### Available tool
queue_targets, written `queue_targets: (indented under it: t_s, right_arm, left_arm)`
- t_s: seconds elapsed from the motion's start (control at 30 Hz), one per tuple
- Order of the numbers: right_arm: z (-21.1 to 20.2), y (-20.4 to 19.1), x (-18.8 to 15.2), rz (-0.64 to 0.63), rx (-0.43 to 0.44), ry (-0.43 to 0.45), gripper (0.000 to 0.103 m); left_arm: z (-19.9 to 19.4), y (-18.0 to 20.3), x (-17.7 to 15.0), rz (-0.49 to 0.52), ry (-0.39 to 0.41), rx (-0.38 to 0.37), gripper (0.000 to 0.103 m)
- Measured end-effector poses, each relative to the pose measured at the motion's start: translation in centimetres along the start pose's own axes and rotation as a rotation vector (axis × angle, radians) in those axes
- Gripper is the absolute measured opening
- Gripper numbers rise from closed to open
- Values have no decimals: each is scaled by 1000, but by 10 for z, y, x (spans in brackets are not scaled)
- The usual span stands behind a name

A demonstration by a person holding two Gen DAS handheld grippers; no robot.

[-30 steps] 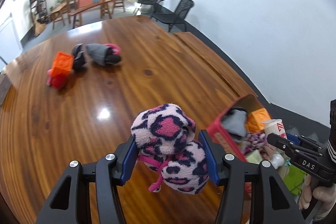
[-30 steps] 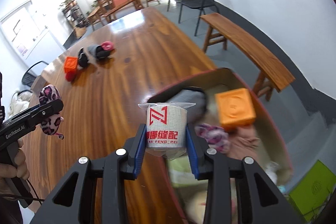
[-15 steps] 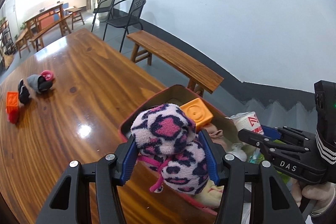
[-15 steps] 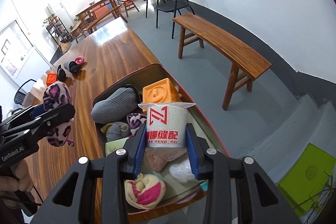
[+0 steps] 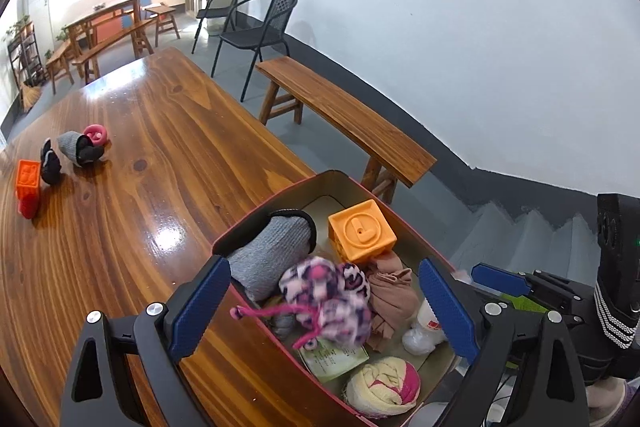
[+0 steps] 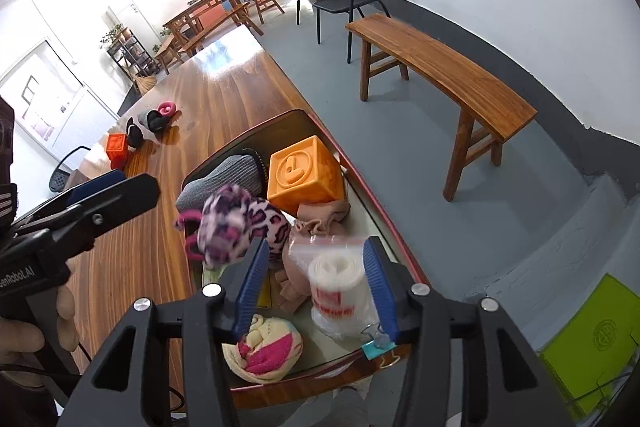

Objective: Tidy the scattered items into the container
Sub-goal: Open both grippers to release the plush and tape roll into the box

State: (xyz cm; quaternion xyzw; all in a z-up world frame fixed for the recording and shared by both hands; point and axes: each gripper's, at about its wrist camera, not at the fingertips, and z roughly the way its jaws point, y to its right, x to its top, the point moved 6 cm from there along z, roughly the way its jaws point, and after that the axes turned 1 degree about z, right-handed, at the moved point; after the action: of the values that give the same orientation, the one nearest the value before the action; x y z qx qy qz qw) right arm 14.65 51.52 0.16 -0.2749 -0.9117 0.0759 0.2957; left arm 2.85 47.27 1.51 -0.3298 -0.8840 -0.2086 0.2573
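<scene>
A red-rimmed box (image 5: 320, 189) stands at the table's near edge, with an orange cube (image 5: 362, 235), a grey sock (image 5: 272, 259) and cloths inside. My left gripper (image 5: 324, 267) hangs over it, jaws opening wide. The pink leopard sock (image 5: 328, 299) is blurred below them, loose and touching neither pad. My right gripper (image 6: 316, 247) is also over the box (image 6: 386, 223), jaws opening. The bagged white roll (image 6: 336, 283) sits blurred between its pads, slipping down and no longer pinched. The leopard sock (image 6: 240, 223) lies just left of it.
Far left on the wooden table (image 5: 168, 155) lie an orange cube (image 5: 28, 179), a grey sock (image 5: 76, 147), a black sock (image 5: 50, 163) and a pink ring (image 5: 95, 135). A wooden bench (image 5: 344, 119) and black chairs (image 5: 256, 27) stand beyond the table edge. A green pad (image 6: 592, 339) lies on the floor.
Both grippers moved from over the table to above the box, then opened. The leopard sock left the left jaws and dropped in. The roll came loose from the right pads.
</scene>
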Motion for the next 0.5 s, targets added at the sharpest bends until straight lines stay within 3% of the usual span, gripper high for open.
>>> queue_targets:
  t_s: [0.13, 0.17, 0.5]
  right_arm:
    - [0, -2, 4, -10, 9, 3, 54]
    - [-1, -3, 5, -14, 12, 4, 54]
    - [8, -32, 7, -60, 58, -9, 54]
  left_arm:
    - [-5, -10, -1, -26, 3, 27, 97]
    - [-5, -14, -3, -33, 0, 42, 103]
    - [-18, -58, -21, -124, -4, 133, 103]
